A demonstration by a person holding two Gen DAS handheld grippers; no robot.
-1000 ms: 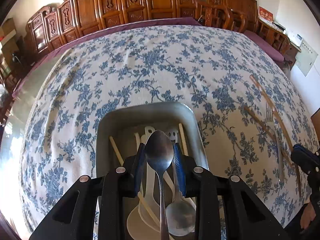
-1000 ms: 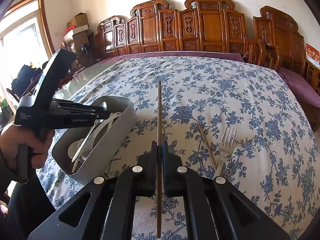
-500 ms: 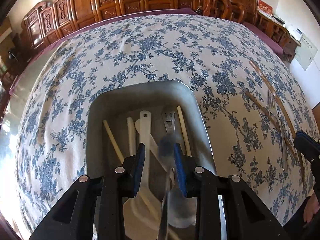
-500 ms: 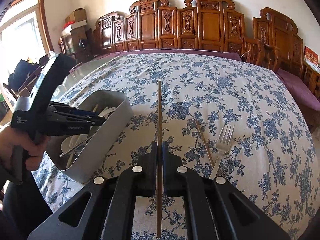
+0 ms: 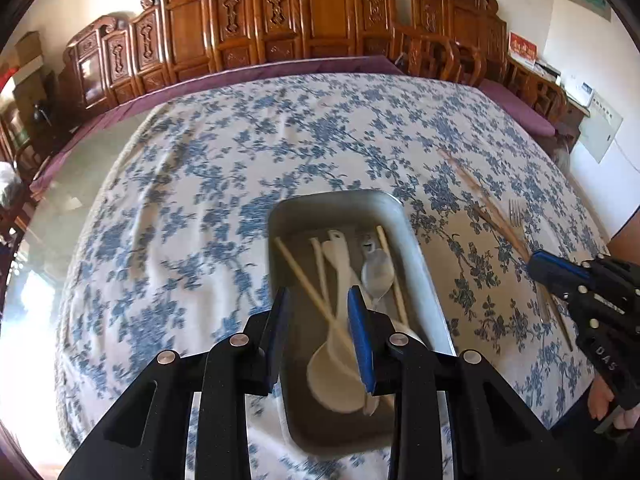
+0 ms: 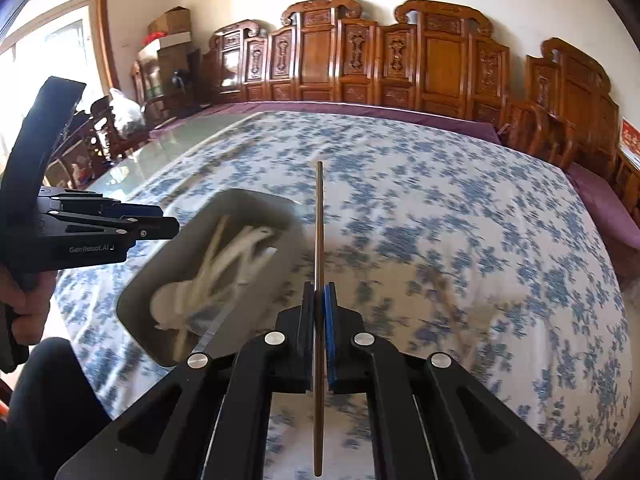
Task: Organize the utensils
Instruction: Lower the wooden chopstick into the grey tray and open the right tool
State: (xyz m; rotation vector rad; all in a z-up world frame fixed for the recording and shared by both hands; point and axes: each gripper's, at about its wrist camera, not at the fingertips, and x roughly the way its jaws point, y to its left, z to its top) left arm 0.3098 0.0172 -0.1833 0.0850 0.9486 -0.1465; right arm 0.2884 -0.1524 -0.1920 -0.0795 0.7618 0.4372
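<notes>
A grey tray (image 5: 414,240) lies on the floral tablecloth and holds white spoons, pale chopsticks and a metal spoon (image 5: 377,270). My left gripper (image 5: 320,308) is open and empty above the tray's near left part. My right gripper (image 6: 319,294) is shut on a brown chopstick (image 6: 319,216) that points straight ahead, just right of the tray (image 6: 288,276). The right gripper also shows at the right edge of the left wrist view (image 5: 576,284). Another brown chopstick (image 5: 496,220) and a fork (image 5: 516,216) lie on the cloth right of the tray.
The table carries a blue floral cloth (image 5: 240,152) over a purple edge. Carved wooden chairs (image 5: 320,20) line the far side. The left gripper and the hand that holds it show at the left of the right wrist view (image 6: 100,228).
My left gripper opened and dropped the metal spoon into the tray, then shifted left. My right gripper moved left toward the tray with the chopstick.
</notes>
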